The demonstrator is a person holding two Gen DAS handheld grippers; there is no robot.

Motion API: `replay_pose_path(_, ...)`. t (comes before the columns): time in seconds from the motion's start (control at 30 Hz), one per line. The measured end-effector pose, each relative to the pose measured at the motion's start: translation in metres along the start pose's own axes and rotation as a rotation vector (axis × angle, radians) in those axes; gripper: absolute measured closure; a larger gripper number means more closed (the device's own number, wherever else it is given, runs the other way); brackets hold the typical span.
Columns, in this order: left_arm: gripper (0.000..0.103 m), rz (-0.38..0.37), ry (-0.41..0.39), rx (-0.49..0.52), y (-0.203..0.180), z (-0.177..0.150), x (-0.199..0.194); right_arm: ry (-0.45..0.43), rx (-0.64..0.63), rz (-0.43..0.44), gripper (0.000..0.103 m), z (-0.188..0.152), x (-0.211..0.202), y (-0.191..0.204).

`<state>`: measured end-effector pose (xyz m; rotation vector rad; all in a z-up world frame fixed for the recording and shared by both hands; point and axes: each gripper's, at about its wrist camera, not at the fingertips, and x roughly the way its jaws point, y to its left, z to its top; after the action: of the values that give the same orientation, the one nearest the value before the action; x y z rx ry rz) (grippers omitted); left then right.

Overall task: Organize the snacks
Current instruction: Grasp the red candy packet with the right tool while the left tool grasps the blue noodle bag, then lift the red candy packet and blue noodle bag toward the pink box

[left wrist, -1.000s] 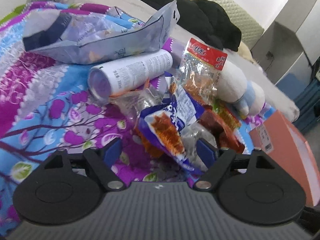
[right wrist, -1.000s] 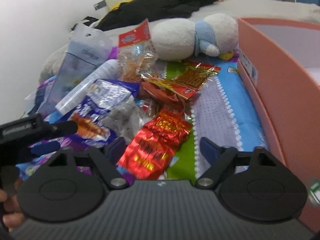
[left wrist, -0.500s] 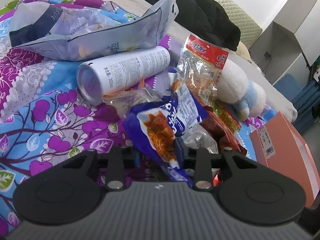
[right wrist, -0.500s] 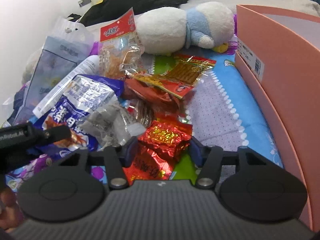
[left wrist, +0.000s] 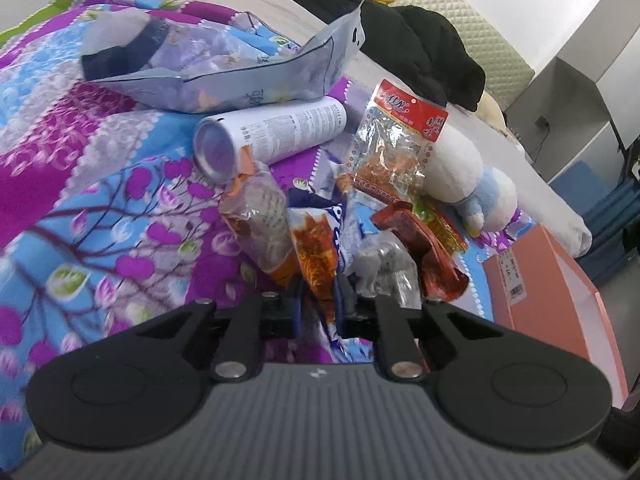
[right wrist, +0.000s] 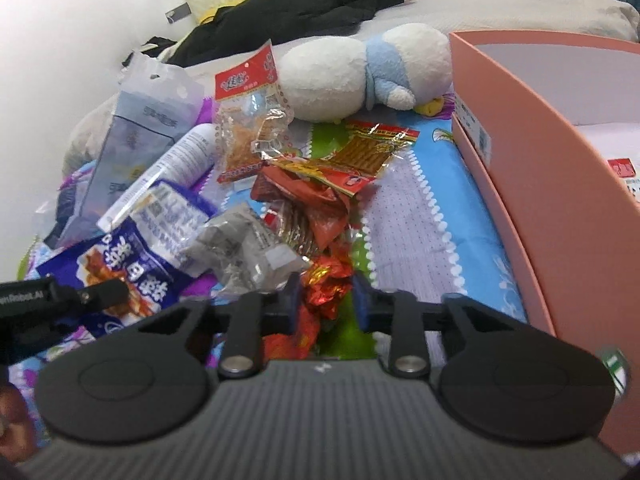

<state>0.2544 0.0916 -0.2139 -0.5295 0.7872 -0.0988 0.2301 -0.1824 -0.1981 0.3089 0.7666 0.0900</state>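
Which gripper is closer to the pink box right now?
Right. The right gripper, closing on a red foil packet, sits just beside the pink box; the left gripper is farther away, across the snack pile.

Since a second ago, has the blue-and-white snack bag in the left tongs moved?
Yes. The blue-and-white snack bag, once spread flat, now stands narrow and upright between the closing left tongs, pulled off the orange-trimmed packet beside it, judged against the white can.

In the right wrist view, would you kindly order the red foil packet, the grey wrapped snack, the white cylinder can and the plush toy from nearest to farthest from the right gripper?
1. Red foil packet: between the closing jaws of the right gripper.
2. Grey wrapped snack: just beyond, to the left.
3. White cylinder can: farther left, lying down.
4. Plush toy: farthest, at the back.
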Motion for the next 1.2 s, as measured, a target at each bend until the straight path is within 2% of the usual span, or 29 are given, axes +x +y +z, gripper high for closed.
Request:
replay_pose_path(0.07,0.094,-0.004,0.001,-0.013,0.0,-0.006,-0.011,-0.005,-0.001,0.004,0.075,-0.003,-0.009,-0.001)
replay_pose_path(0.4,0.097,-0.022,0.03,-0.039,-0.008,-0.049,-0.061,-0.004,0.024,0.046,0.079,-0.028,-0.06,-0.01)
replay_pose_path(0.6,0.097,-0.051,0.08,-0.05,-0.01,-0.084,-0.087,0.011,0.036,0.081,0.079,-0.051,-0.092,-0.013)
replay_pose_path(0.8,0.095,0.006,0.147,0.002,-0.008,-0.109,-0.098,0.044,0.007,0.052,0.081,-0.069,-0.102,-0.014)
replay_pose_path(0.9,0.074,0.053,0.186,0.104,-0.01,-0.105,-0.102,0.08,0.006,0.034,0.08,-0.071,-0.097,-0.018)
replay_pose_path(0.93,0.051,0.073,0.201,0.14,-0.011,-0.101,-0.104,0.09,0.001,0.026,0.079,-0.071,-0.095,-0.019)
replay_pose_path(0.97,0.036,0.086,0.21,0.171,-0.011,-0.097,-0.107,0.098,-0.005,0.021,0.079,-0.07,-0.095,-0.019)
replay_pose_path(1.03,0.029,0.107,0.225,0.239,-0.012,-0.088,-0.115,0.11,-0.028,0.023,0.077,-0.069,-0.096,-0.02)
replay_pose_path(1.1,0.026,0.154,0.252,0.303,-0.017,-0.079,-0.118,0.121,-0.063,0.016,0.069,-0.066,-0.096,-0.019)
replay_pose_path(1.17,0.025,0.175,0.283,0.355,-0.026,-0.068,-0.121,0.125,-0.097,0.017,0.055,-0.064,-0.096,-0.018)
replay_pose_path(1.2,0.025,0.182,0.297,0.376,-0.032,-0.064,-0.123,0.128,-0.116,0.017,0.052,-0.062,-0.096,-0.017)
